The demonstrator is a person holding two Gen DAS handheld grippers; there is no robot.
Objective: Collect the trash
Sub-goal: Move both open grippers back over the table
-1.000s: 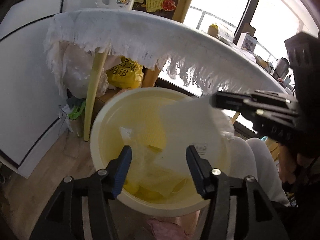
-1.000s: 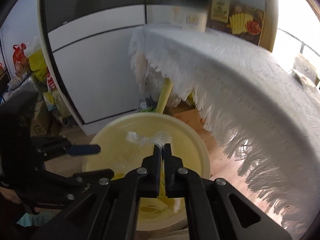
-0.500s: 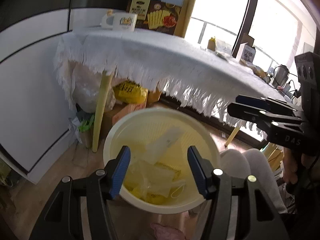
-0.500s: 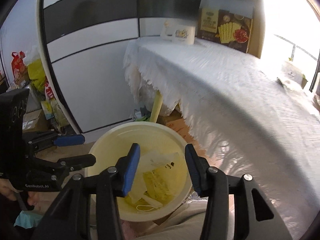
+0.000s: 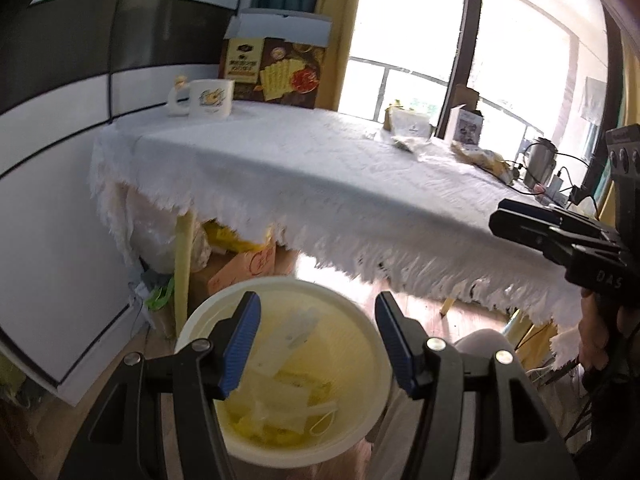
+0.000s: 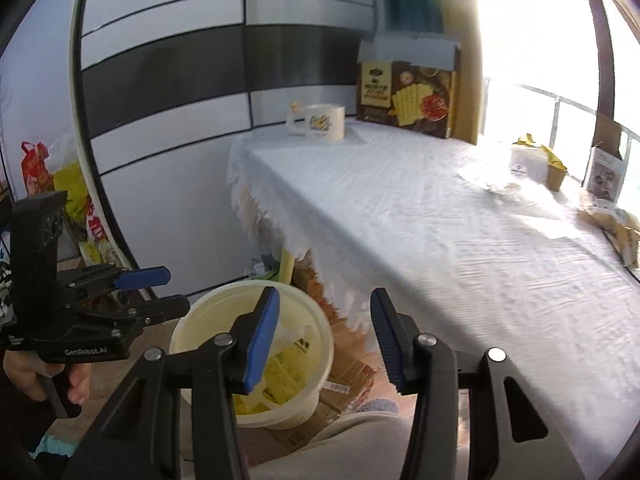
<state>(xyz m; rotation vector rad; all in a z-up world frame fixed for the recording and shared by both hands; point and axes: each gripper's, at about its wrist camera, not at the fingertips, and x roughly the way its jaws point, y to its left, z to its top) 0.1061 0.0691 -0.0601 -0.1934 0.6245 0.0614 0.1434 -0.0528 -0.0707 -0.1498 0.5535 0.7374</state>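
Both grippers, left [image 5: 316, 342] and right [image 6: 324, 338], have their fingers released and grasp nothing, since the see-through wrappers [image 5: 288, 368] already lie in the round pale yellow plastic bin [image 5: 372, 396] below the white-clothed counter [image 6: 460, 240], where more scraps wait.

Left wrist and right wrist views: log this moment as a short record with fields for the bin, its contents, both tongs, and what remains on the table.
bin: round pale-yellow plastic bin on the floor beside the table
contents: clear and yellow wrappers inside
left tongs: open, empty, above the bin
right tongs: open, empty
table: white fringed tablecloth
left on table: white printed mug, brown cracker box, wrappers and packets at the far end
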